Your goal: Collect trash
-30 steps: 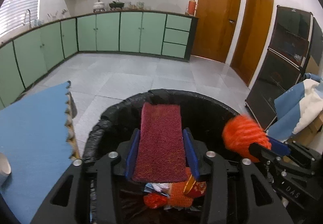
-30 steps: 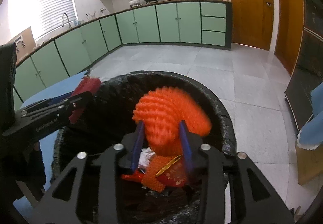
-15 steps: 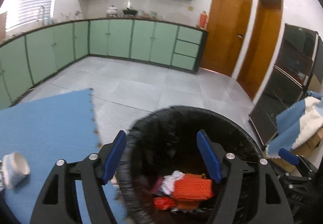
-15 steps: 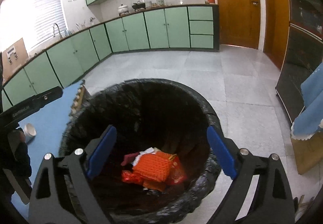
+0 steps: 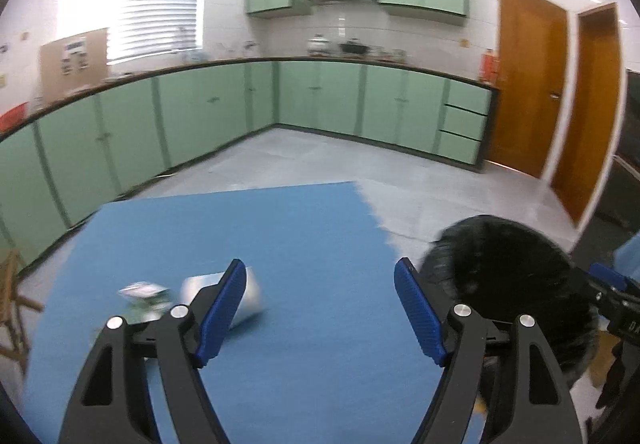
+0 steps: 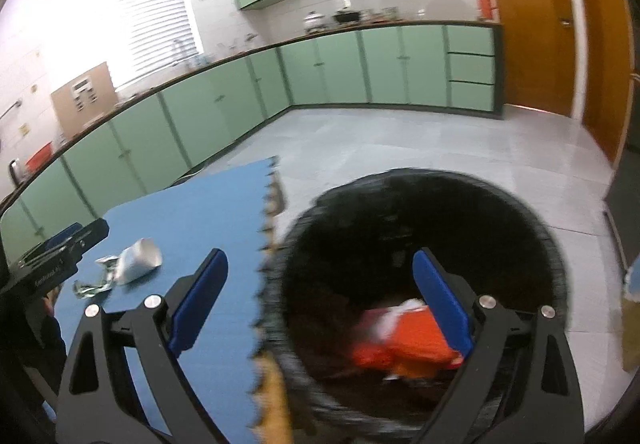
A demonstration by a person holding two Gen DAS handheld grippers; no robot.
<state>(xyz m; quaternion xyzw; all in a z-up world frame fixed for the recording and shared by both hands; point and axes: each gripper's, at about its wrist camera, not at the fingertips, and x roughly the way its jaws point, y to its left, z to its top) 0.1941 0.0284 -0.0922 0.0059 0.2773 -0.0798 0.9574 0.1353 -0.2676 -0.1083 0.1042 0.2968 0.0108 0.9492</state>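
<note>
A black-lined trash bin [image 6: 420, 204] stands right of the blue mat [image 6: 192, 212]; orange and red trash [image 6: 408, 352] lies inside it. The bin also shows in the left wrist view [image 5: 504, 264]. On the mat [image 5: 300, 244] lie a white paper cup on its side [image 5: 252, 296] and a crumpled wrapper [image 5: 142, 292], also seen in the right wrist view as cup [image 6: 138, 262] and wrapper [image 6: 94, 284]. My left gripper [image 5: 320, 308] is open and empty above the mat, near the cup. My right gripper [image 6: 320, 308] is open and empty over the bin's left rim.
Green kitchen cabinets [image 5: 320, 100] run along the far and left walls. Two wooden doors [image 5: 532, 92] are at the right. Grey tiled floor [image 6: 400, 140] lies beyond the mat and bin. A wooden frame [image 5: 10, 296] sits at the mat's left edge.
Both grippers opened and dropped the red scrub pad and orange mesh into the bin. Both then swung left; the left one now faces the mat with the cup.
</note>
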